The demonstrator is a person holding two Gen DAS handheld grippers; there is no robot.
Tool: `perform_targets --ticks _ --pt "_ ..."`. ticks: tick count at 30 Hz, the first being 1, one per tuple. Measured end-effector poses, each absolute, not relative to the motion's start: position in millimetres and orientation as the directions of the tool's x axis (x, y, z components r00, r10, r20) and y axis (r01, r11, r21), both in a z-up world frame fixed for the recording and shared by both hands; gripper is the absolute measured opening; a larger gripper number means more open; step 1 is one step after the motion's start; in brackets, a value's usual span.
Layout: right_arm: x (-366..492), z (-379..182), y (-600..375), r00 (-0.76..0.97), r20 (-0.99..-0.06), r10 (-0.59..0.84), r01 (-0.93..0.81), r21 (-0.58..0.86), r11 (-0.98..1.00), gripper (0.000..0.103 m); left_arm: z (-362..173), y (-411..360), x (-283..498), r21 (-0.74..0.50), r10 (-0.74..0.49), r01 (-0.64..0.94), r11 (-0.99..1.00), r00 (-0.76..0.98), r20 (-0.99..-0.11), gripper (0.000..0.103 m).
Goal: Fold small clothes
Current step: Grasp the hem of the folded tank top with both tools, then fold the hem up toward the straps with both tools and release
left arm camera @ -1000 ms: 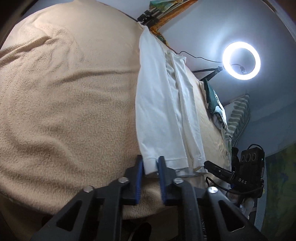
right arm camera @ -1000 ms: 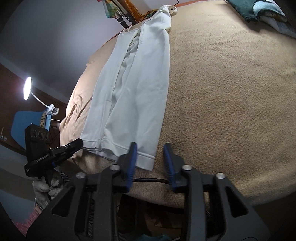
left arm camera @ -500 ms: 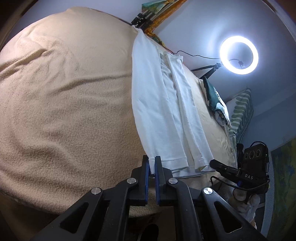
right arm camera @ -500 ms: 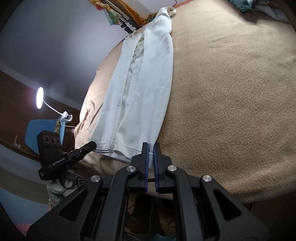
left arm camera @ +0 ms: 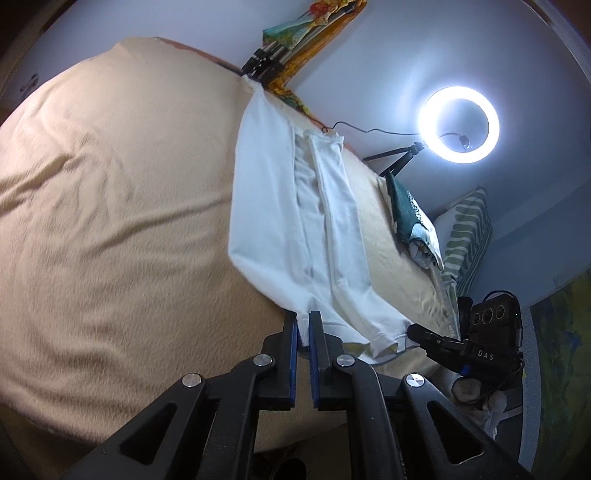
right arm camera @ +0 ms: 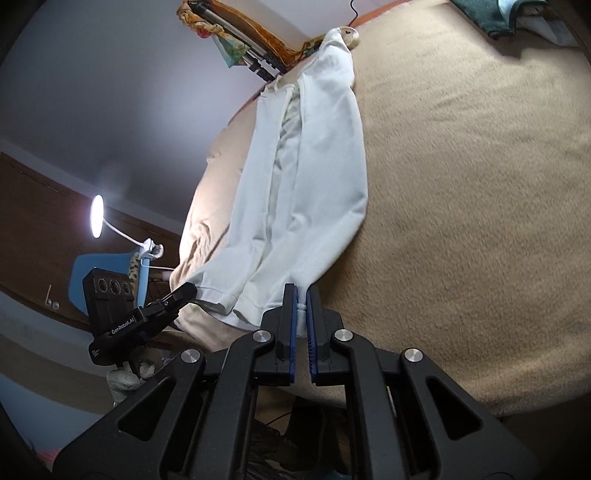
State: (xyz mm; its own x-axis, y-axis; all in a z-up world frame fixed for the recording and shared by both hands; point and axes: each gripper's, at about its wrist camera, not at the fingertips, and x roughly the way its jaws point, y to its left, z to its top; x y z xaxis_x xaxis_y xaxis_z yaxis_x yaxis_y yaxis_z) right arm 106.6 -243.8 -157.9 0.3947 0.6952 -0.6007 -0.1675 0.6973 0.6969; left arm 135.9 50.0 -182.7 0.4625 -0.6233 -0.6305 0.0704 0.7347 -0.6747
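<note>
While the tan blanket (left arm camera: 110, 229) covers the bed and fills most of both views, a white garment (left arm camera: 295, 221) lies lengthwise on it, folded into a long narrow strip with its side panels turned in toward the centre. Its far end reaches the far edge of the bed below a colourful wall hanging (left arm camera: 314, 22); its near hem sits at the near edge, slightly raised off the blanket where it is gripped. A striped pillow (left arm camera: 467, 236) and a dark green folded cloth (left arm camera: 402, 206) lie on the bed to the right of the garment in the left wrist view, well apart from it. A ring light (left arm camera: 459, 124) stands lit beyond the bed on that side; a small lamp (right arm camera: 98, 216) glows on the opposite side in the right wrist view. The left gripper (left arm camera: 303, 328) has its blue pads pressed together on one corner of the near hem, with white ribbed fabric visible between them. The right gripper (right arm camera: 302, 306) is likewise pinching the other hem corner, the bunched edge showing between its pads. Each camera sees the other tool at the opposite corner, held by a hand (right arm camera: 125, 376).
</note>
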Motion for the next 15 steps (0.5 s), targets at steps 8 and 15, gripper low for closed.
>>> perform_targets --ticks 8,15 --pt "137 -145 -241 0.429 -0.578 0.694 -0.18 0.699 0.693 0.006 -167 48 174 -0.658 -0.608 0.089 0.748 0.489 -0.625 0.002" --pt "178 -145 -241 0.458 -0.568 0.684 -0.159 0.705 0.691 0.006 -172 47 215 -0.639 -0.579 0.067 0.767 0.503 -0.642 0.002"
